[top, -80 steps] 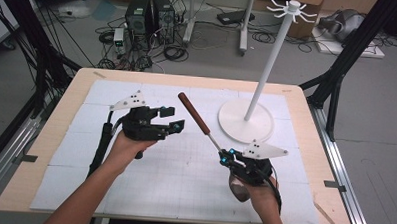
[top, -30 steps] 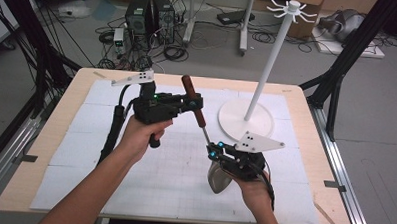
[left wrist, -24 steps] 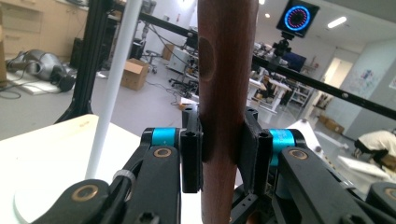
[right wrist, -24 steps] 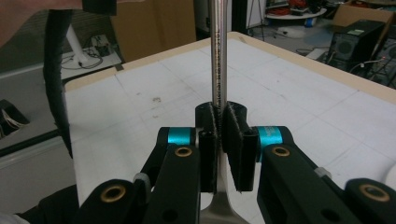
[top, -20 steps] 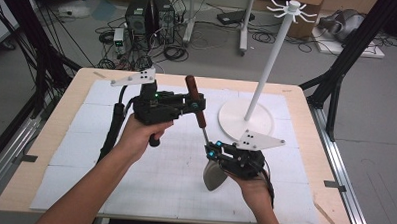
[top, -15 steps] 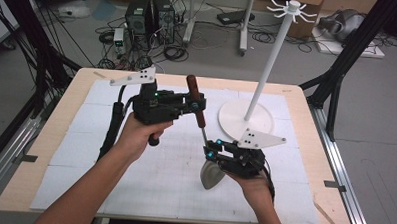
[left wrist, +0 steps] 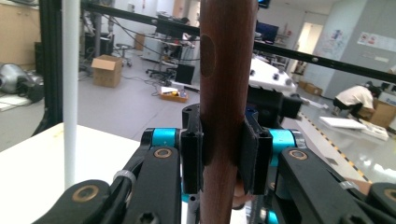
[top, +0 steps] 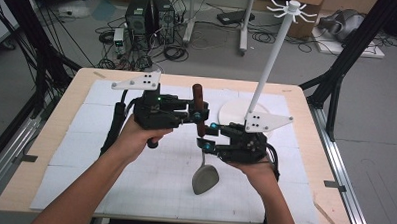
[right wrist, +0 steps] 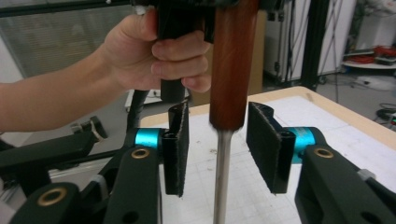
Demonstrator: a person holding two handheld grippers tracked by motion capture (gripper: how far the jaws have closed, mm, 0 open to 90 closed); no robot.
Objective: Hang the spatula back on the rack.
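From my remote seat I see a ladle [top: 203,157] with a reddish-brown wooden handle, a silvery metal shaft and a dull grey bowl. Both grippers — left gripper [top: 199,114], right gripper [top: 206,136] — are black with bright cyan joints and brass-coloured pivots, topped by pale grey plates. The desk [top: 55,137] shows light wood edges around a white mat [top: 149,185] with a faint grid. The stand [top: 268,64] is plain white.

The spatula [top: 201,142] hangs upright above the white mat: dark brown wooden handle uppermost, thin metal shaft below it, grey blade lowest, clear of the table, near its centre.
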